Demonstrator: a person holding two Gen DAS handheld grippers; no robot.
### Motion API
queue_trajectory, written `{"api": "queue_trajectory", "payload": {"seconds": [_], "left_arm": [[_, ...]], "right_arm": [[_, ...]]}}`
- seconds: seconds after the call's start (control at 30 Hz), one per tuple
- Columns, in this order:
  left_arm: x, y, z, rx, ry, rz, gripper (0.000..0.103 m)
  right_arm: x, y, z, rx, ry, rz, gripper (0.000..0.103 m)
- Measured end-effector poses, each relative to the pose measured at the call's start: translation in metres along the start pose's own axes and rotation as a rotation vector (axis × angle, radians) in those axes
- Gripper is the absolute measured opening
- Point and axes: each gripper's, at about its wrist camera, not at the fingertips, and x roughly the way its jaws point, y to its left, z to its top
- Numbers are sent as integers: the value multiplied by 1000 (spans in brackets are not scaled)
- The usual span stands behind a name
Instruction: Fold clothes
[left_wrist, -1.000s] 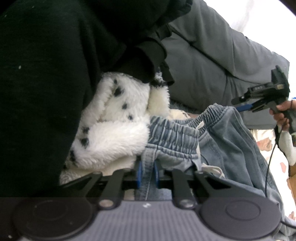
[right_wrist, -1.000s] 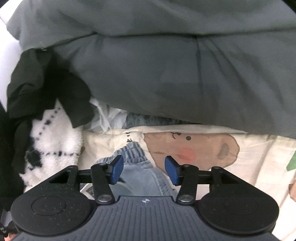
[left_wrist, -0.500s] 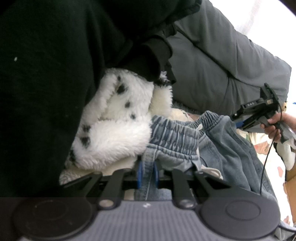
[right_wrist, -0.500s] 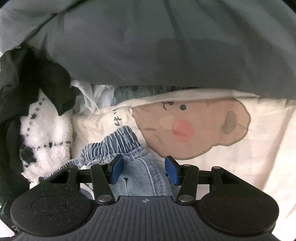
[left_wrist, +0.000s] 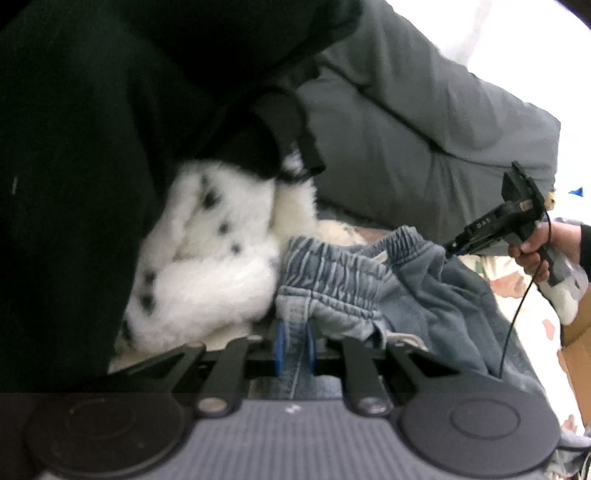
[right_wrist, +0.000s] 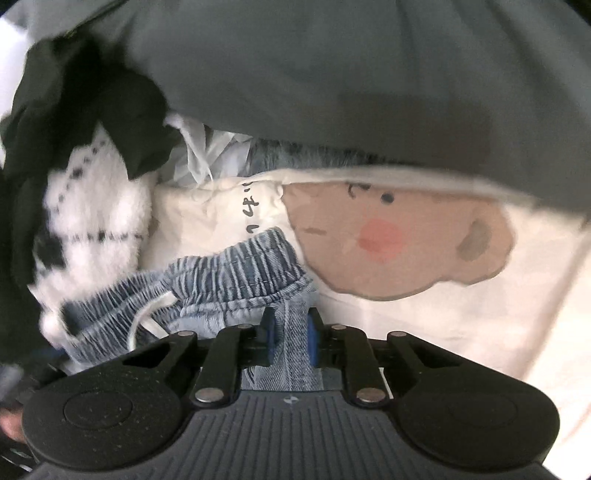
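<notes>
A: Left wrist view, nearest first: the left gripper (left_wrist: 293, 345) sits at bottom centre, its jaws pinching a seam of the denim shorts (left_wrist: 369, 280) just under the gathered waistband.

B: And in the right wrist view?

A: The right gripper (right_wrist: 290, 338) is at bottom centre too; its jaws are closing, with a fold of the same denim between the blue pads (right_wrist: 314, 339), which already press on it. The waistband bunches up left of centre, a white drawstring (right_wrist: 147, 314) hanging from it.

B: What lies beyond the shorts?

A: They rest on a cream bed sheet (right_wrist: 480, 314) printed with a brown cartoon face. At the left is a white fleece with black spots (left_wrist: 207, 258), partly under a black garment (left_wrist: 92, 147) filling the upper left.

B: Farther back?

A: A grey duvet (right_wrist: 332, 74) spans the top. At the right edge of the left view, a hand (left_wrist: 532, 247) holds the right gripper, its tip at the waistband's far end.
</notes>
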Motion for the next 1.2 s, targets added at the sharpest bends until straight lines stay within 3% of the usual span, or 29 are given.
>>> {"api": "queue_trajectory", "payload": {"seconds": [0.27, 0.57, 0.77, 1.0, 1.2], "left_arm": [[-5, -24, 27, 61, -68, -61, 12], [27, -47, 63, 75, -121, -152, 12], [61, -71, 84, 119, -131, -203, 12], [94, -87, 105, 118, -151, -167, 11], [127, -93, 104, 159, -97, -74, 11]], "right_arm": [[-50, 15, -23, -119, -81, -204, 14], [-115, -10, -37, -30, -169, -410, 13], [-161, -35, -35, 45, -226, -493, 13], [-181, -47, -18, 21, -270, -542, 13], [-142, -75, 16, 45, -236, -561, 13]]}}
